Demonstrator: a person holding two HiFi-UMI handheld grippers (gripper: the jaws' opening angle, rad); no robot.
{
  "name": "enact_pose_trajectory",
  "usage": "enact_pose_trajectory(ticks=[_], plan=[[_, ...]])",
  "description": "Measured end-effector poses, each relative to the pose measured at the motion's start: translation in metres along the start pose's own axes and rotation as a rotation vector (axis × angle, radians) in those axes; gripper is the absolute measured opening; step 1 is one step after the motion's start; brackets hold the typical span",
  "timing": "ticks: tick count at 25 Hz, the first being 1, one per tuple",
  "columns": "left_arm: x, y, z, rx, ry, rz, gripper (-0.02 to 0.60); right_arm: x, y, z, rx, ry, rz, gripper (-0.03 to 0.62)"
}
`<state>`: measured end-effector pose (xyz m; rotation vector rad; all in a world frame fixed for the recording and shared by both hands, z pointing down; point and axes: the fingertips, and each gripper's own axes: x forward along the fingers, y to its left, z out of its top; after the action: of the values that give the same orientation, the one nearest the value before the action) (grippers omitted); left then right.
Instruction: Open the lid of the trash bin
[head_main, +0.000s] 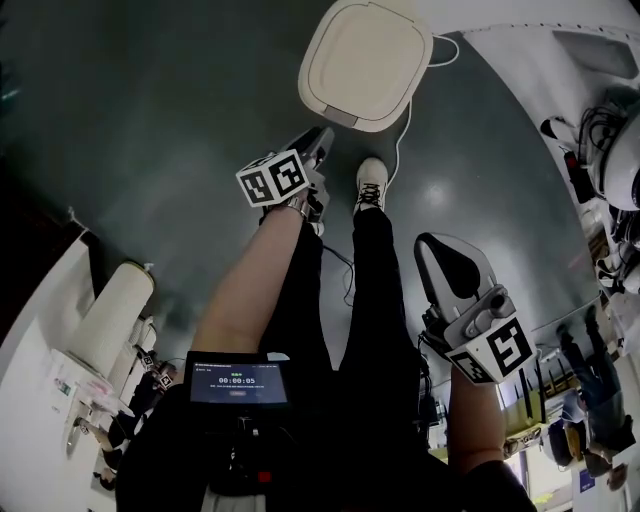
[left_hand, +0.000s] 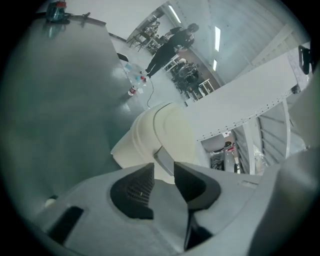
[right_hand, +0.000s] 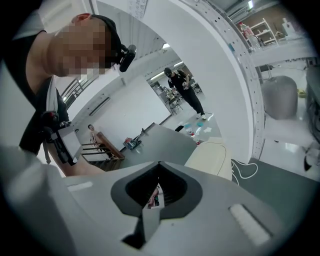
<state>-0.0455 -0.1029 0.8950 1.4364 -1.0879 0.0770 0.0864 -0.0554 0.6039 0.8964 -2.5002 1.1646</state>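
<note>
left gripper (left_hand: 164, 169): jaws stood apart, nothing between, trash bin (left_hand: 159, 135) framed just past the gap | right gripper (right_hand: 159, 167): jaws met, empty, only the bin's pale corner showed beyond | head view alone showed the lid (head_main: 365, 58) closed, on the floor (head_main: 150, 120) ahead of a shoe (head_main: 371, 183)

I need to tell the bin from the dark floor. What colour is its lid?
Cream-white lid, with a grey strip on one edge; clearest in the head view.
</note>
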Motion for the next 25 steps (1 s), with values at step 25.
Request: enact_pose_trajectory(ticks=[25], plan=[[0.027,0.028,-0.007,-0.012,0.037,0.066,0.183,-0.004,-0.028,-0.021,0.066,0.0,-0.004,0.009]])
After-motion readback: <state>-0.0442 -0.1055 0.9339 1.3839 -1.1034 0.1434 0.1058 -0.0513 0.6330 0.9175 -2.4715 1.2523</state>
